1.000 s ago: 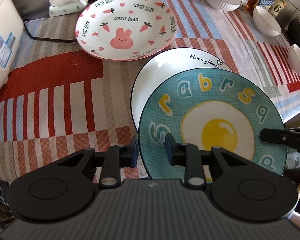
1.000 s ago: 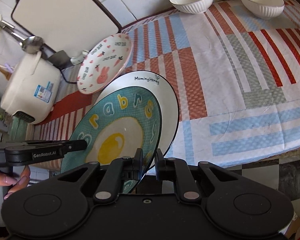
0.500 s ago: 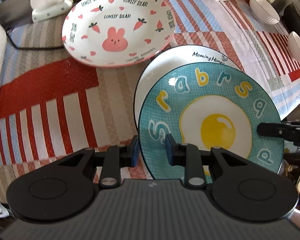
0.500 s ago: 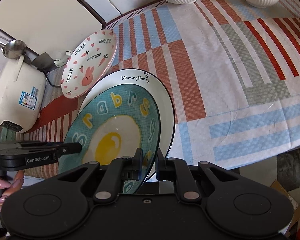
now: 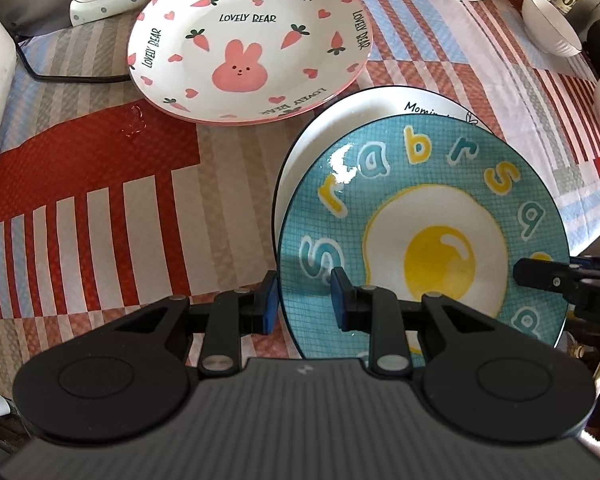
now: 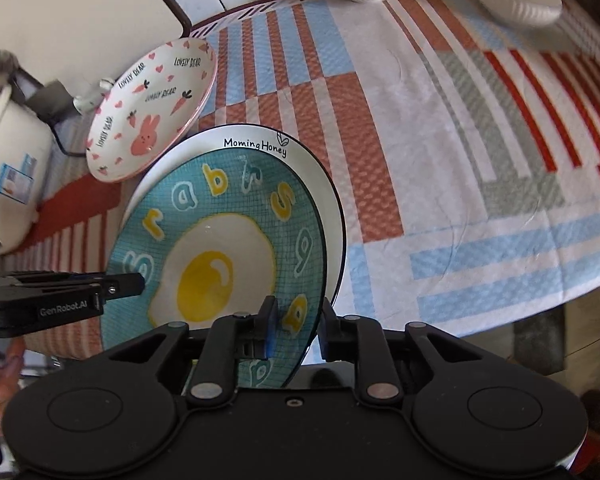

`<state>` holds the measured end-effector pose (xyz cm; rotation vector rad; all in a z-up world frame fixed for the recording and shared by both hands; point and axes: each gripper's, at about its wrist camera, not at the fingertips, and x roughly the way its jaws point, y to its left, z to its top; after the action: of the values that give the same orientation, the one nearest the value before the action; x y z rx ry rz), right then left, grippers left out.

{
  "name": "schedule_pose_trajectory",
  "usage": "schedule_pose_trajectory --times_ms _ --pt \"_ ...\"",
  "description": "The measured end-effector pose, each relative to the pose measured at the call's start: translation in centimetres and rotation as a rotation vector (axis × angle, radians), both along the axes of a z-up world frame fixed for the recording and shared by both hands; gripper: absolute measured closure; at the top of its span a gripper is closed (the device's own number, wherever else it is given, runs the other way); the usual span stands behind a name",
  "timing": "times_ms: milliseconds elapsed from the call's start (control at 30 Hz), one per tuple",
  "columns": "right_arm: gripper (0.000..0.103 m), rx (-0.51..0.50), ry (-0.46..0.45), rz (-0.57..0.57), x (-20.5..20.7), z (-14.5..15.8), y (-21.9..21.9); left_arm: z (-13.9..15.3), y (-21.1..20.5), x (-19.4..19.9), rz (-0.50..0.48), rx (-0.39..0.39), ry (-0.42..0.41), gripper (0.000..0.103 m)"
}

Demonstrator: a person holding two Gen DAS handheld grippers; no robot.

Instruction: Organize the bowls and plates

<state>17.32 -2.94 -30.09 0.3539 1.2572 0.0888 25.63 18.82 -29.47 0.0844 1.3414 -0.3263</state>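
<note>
Gripping egg plate [image 5: 440, 216] rim — left claw [image 5: 304, 300], right claw [image 6: 294, 320], both closed.

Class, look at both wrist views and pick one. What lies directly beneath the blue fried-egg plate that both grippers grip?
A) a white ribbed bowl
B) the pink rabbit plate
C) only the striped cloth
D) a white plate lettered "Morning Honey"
D: the white plate with black lettering on its rim shows from under the blue fried-egg plate, which the left gripper and right gripper grip at opposite edges; the pink rabbit plate lies apart.
</note>
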Motion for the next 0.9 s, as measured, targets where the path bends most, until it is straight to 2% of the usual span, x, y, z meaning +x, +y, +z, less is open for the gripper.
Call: schedule_pose_trajectory --times_ms 267,500,733,900 --pt "0.062 -0.174 -0.042 0.082 0.7 0.4 2.5 0.0 0.0 -0.2 0.029 0.003 -0.02 0.078" --pt "0.062 -0.246 -0.135 0.106 0.8 0.3 3.0 0.0 0.2 0.1 0.029 -0.008 0.001 0.078" --pt "0.062 -0.327 -0.16 0.136 1.0 -0.1 3.7 0.0 0.1 0.1 0.028 -0.002 -0.001 0.078" --pt "0.063 -0.314 -0.18 0.124 0.7 -0.2 3.3 0.1 0.2 0.0 0.037 -0.006 0.0 0.078"
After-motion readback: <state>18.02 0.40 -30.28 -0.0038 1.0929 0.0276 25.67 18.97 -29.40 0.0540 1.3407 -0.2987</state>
